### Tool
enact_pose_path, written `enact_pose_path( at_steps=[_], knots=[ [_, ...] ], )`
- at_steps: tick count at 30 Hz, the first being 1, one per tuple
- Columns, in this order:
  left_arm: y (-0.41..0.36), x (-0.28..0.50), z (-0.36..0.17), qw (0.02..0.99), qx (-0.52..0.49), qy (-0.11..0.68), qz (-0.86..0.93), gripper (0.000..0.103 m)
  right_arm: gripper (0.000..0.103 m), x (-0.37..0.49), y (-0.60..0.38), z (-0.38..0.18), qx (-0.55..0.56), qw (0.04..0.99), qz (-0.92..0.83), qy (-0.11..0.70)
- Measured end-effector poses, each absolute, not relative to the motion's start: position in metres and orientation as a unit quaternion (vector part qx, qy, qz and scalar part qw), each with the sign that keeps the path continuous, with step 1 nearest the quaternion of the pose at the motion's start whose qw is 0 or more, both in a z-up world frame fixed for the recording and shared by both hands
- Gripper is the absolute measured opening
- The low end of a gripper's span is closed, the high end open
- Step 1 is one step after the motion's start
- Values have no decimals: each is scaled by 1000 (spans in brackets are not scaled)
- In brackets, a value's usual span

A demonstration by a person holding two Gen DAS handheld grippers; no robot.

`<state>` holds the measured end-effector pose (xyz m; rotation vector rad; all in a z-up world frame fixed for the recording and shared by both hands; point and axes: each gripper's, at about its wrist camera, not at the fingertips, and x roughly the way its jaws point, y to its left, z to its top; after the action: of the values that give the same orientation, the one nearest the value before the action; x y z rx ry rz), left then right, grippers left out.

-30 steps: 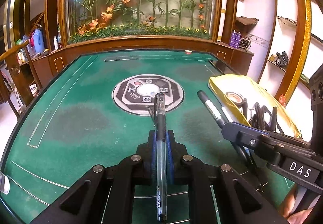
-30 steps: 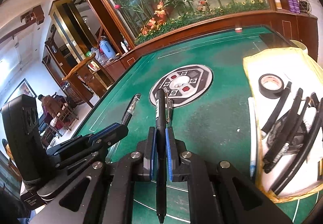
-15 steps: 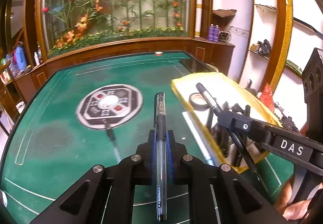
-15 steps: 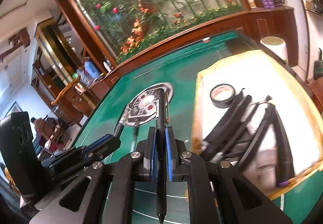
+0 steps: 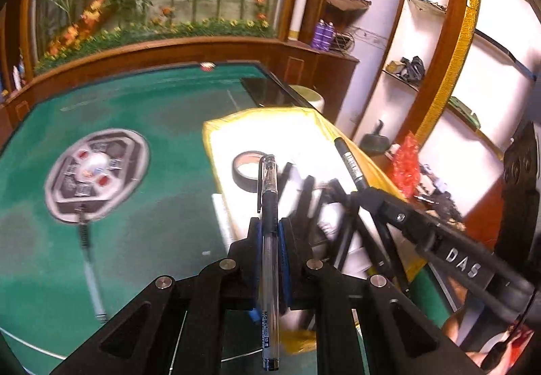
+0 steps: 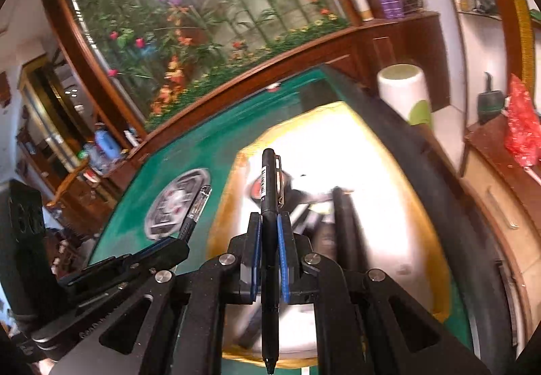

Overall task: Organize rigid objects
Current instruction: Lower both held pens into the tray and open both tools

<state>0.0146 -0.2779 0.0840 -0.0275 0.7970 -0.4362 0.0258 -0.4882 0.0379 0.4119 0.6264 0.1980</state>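
**Two pens carried over the tray**

Left wrist view: a clear pen (image 5: 269,240) is clamped between the narrow jaws of the left gripper (image 5: 269,233), its long axis along the fingers, cap forward; the yellow-rimmed tray (image 5: 216,138) lies just ahead and to the right, with a tape roll (image 5: 247,172) and dark sticks already in it; a spare pen (image 5: 89,270) is left on the green table (image 5: 152,206).

Right wrist view: a black pen (image 6: 269,206) is pinched in the right gripper (image 6: 269,240), axis likewise forward; the tray (image 6: 223,206) is spread directly beneath and ahead, though blurred, so the right hand is probably the nearer for release.
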Motion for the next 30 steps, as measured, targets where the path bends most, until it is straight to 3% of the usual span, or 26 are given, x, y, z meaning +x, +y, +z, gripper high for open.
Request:
enact_pose_path(
  at_steps=[14,24,28,30],
  knots=[
    [-323,37,59,871,-26,425,-244,9,9,38,-517,13,193,922,38,333],
    [-296,25,72,865,-68,419,-267,10,10,31,-511,26,186,930,32,316],
    [-264,17,87,871,-92,404,-263,26,14,17,-496,38,189,931,73,303],
    [-236,16,94,878,-110,394,-247,30,19,10,-484,42,181,931,95,303]
  ],
)
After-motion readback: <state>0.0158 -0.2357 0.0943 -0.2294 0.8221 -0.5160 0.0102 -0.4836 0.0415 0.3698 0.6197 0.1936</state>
